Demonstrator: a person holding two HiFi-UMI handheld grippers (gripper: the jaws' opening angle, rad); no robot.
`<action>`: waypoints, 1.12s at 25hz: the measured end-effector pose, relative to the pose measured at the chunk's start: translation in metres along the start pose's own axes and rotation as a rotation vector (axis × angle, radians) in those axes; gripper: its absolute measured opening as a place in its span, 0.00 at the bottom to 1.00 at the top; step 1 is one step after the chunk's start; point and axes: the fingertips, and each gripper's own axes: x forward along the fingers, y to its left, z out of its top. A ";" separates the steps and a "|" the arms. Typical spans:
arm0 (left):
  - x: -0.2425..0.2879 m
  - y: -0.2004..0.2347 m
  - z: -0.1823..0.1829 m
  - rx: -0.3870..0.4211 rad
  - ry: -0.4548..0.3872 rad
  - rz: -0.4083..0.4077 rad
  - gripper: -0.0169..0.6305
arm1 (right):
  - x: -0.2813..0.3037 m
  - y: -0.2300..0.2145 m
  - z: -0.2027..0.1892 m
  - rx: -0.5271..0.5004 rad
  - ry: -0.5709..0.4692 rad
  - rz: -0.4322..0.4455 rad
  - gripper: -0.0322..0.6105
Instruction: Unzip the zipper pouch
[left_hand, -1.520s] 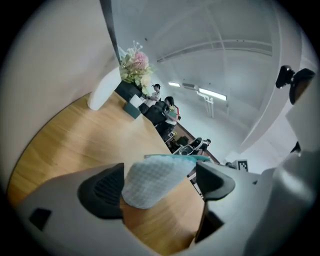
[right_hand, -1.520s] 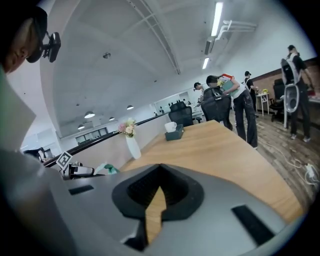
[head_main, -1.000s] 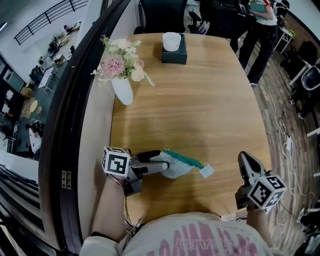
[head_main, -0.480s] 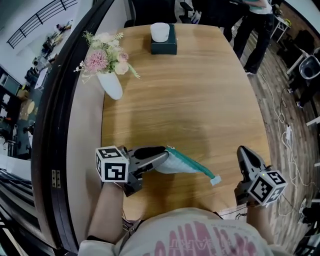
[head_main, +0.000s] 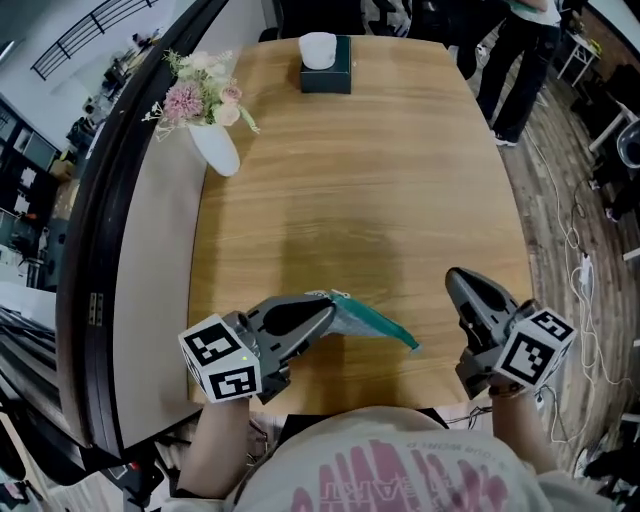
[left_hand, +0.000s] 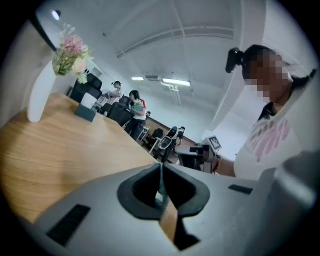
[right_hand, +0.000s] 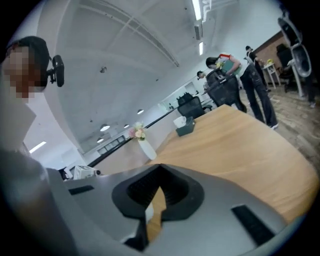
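Left tongs (head_main: 322, 312): closed, pinching one end of zipper pouch (head_main: 368, 320). Pouch extends from there toward right tongs (head_main: 460, 285), above surface (head_main: 380, 180).
Right tongs: closed, empty, clear of pouch.
Pouch judged light, soft, limp. Grip pull at free end; keep fabric taut.

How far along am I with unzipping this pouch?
Done: the left gripper has one end of the pouch, its jaws closing on the edge. In hand: holding the pouch steady. Left: the unzipping itself. No opening shows along the pouch, and the right gripper, shut and empty, is off to the side, not yet on the pull.
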 end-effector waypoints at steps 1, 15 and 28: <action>0.002 -0.009 -0.002 0.049 -0.005 0.019 0.05 | 0.003 0.013 0.001 0.010 0.020 0.074 0.05; 0.006 -0.083 -0.028 0.336 0.015 -0.012 0.05 | 0.022 0.125 -0.079 0.164 0.638 0.772 0.28; -0.007 -0.081 -0.019 0.240 -0.089 -0.032 0.05 | 0.033 0.141 -0.070 0.205 0.510 0.766 0.11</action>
